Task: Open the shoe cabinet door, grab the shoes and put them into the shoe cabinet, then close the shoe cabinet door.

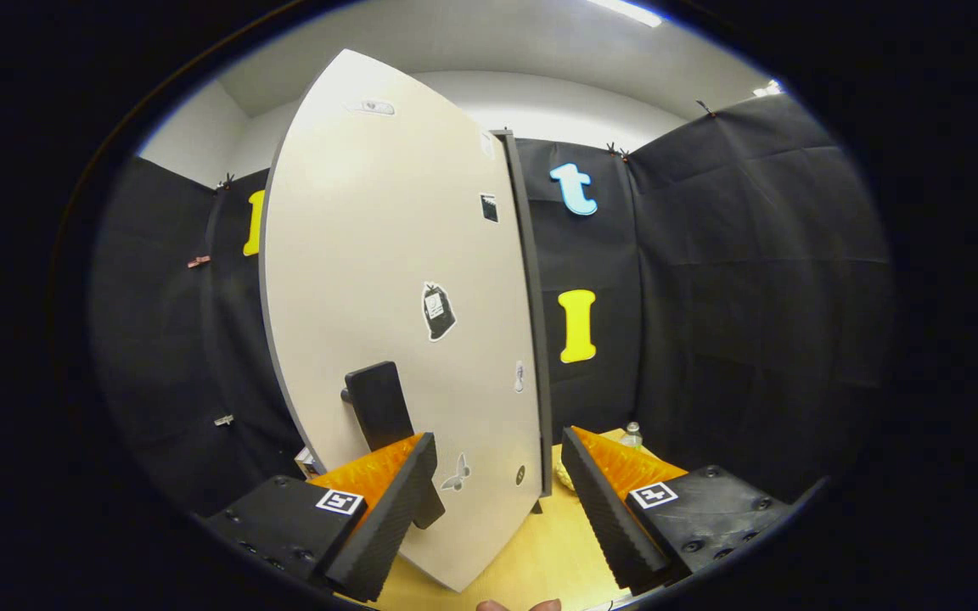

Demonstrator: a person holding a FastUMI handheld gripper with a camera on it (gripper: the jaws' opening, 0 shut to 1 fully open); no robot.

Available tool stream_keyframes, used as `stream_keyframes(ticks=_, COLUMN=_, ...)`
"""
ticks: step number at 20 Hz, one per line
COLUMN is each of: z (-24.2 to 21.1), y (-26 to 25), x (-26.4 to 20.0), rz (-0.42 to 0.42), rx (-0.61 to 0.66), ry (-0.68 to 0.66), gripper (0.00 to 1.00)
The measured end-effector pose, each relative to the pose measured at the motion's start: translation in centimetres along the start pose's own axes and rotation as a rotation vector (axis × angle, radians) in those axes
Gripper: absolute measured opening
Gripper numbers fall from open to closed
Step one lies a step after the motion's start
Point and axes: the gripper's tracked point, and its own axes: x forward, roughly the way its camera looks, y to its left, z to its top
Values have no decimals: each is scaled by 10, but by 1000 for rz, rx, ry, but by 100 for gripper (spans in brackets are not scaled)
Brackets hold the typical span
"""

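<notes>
Black cloth walls the booth on every side, with a pale ceiling above and a light wood surface (540, 543) running beneath the gripper (497, 471). Its 2 fingers stand well apart, clamped on nothing. The left one (387, 526) lies in front of the lower part of a dark handle (383, 412); whether it touches the handle or only overlaps it in this view, I cannot tell. The right finger (604, 518) is clear of everything, with bare surface under it.

Between and just ahead of the fingers stands the door (387, 280), a tall pale panel with a dark edge, swung so that its broad face turns toward the camera and its free edge points forward. Several small stickers dot the face. The handle sits low on the panel, toward the left finger.

Beyond the right finger, near the cloth wall, a small bottle (632, 434) stands on the surface, and something pale yellow (564, 477) lies just past the foot of the door's edge; it is too hidden to name.

As a judgement, the task is either at its opening step or at its closing one: the door looks partly swung, and the fingers are placed by the handle. The cabinet's inside is hidden behind the panel, so whether the shoes are stored cannot be told. At the least, getting the door fully shut remains.
</notes>
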Motion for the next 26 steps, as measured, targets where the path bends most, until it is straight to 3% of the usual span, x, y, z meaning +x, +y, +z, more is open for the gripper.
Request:
stream_keyframes(ticks=9, z=-3, y=58, x=41, rz=69, rx=-39, ry=-10, gripper=98)
stream_keyframes(ticks=26, z=1, y=38, x=52, rz=10, rx=-73, ry=-39, gripper=98)
